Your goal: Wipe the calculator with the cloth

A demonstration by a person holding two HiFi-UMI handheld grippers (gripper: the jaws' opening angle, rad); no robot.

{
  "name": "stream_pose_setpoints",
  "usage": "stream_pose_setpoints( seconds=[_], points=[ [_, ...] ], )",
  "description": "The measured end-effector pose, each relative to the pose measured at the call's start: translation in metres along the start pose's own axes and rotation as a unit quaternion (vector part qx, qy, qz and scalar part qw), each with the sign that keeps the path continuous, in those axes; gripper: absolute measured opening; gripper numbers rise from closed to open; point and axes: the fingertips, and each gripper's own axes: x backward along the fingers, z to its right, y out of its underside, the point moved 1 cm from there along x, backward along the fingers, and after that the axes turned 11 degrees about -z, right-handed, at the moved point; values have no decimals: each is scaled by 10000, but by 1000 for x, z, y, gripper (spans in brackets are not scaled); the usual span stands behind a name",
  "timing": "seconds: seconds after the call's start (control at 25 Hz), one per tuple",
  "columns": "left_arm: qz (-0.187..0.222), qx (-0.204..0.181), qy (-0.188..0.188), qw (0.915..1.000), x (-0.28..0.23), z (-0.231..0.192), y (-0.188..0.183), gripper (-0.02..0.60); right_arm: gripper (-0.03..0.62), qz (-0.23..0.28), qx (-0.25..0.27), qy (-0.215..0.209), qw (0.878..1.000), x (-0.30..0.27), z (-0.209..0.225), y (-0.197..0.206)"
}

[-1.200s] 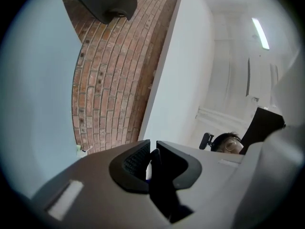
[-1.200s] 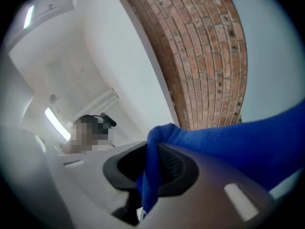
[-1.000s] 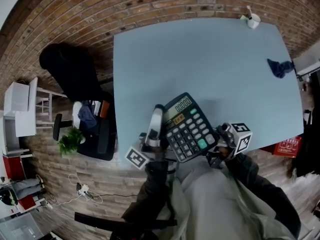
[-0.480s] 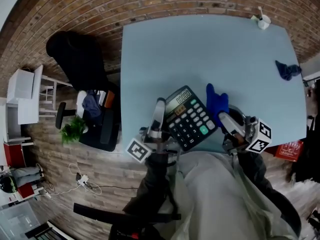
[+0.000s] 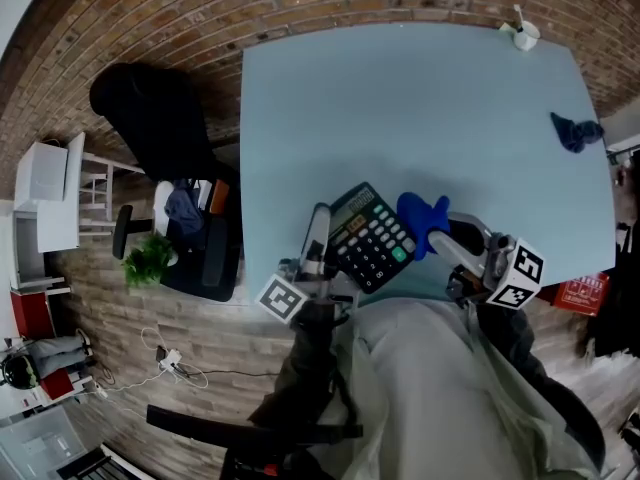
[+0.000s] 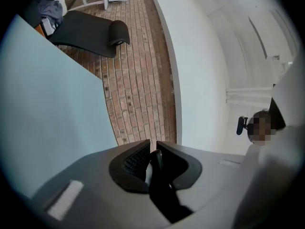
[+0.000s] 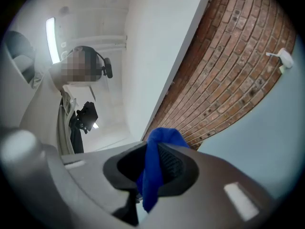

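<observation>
In the head view the black calculator (image 5: 368,236) hangs tilted over the near edge of the light-blue table (image 5: 400,108), its keys facing up. My left gripper (image 5: 320,218) is shut on its left edge. In the left gripper view that edge shows as a thin dark strip (image 6: 159,194) pinched between the pads of the left gripper (image 6: 152,147). A bright blue cloth (image 5: 421,218) touches the calculator's right side. My right gripper (image 5: 446,230) is shut on the cloth. The cloth (image 7: 153,168) hangs between the jaws of the right gripper (image 7: 155,149).
A second dark blue cloth (image 5: 573,130) lies at the table's right edge. A white cup (image 5: 524,36) stands in the far right corner. Left of the table are a black chair (image 5: 150,133) and a green plant (image 5: 148,260). Brick floor surrounds the table.
The calculator has sunk toward the table and turned. The right gripper has swung in from the lower right, bringing the blue cloth into view and against the calculator's right side.
</observation>
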Motion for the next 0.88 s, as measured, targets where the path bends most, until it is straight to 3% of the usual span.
stream_pose_setpoints(
  seconds=[0.88],
  points=[
    [-44,167,-310,9994,11,-24,14,48,60,-190,-33,-202,9996,-13,-9,9]
  ],
)
